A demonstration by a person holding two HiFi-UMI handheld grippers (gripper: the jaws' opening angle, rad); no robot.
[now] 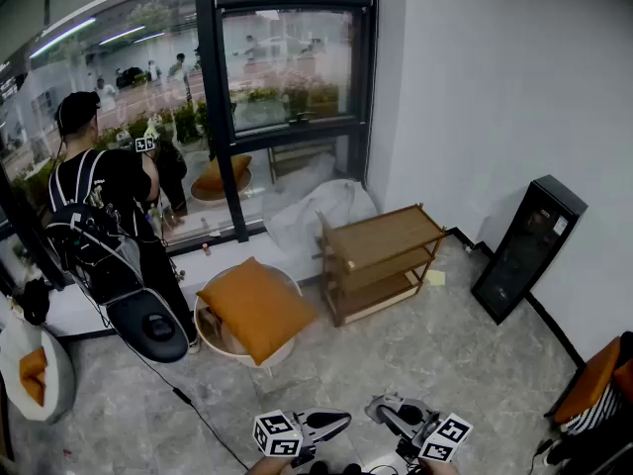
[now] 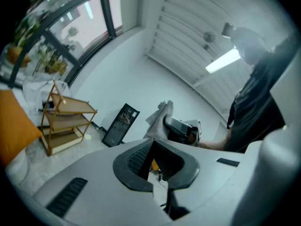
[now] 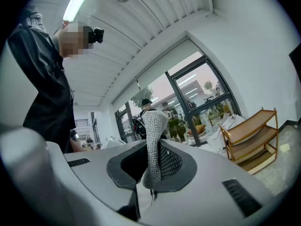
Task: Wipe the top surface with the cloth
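Far ahead-left of the left jaws: person [image 1: 104, 206] in black with backpack, standing at the dark-framed window. Nearer, ahead-left of the same jaws: orange cushion [image 1: 255, 310], soft, square, slumped over a round pale seat [image 1: 213, 334]. Thin black cable [image 1: 188, 404] trailing across the floor just left of the jaws.

Left gripper [image 1: 341, 422]: smooth grey shell, ribbed black pads. Jaws closed to a slit, nothing held.

Well ahead of both jaws, slightly right: wooden rack [image 1: 381, 257], light wood, three flat tiers on slim posts. Top surface [image 1: 384, 236] bare, rectangular, well apart from the cloth. White crumpled bundle [image 1: 321, 211] just beside its far left end, white wall close behind. Open stretch of grey marbled floor [image 1: 435, 364] between jaws and rack.

Right gripper [image 3: 151, 171]: jaws clamped on the cloth [image 3: 154, 140]. Grey, coarse waffle knit, folded into a narrow strip standing upright out of the jaws, rounded at the top.

Ahead-right of the right jaws: black tower [image 1: 527, 245], tall, boxy, glossy, against the wall, with a strip of floor between it and the rack.
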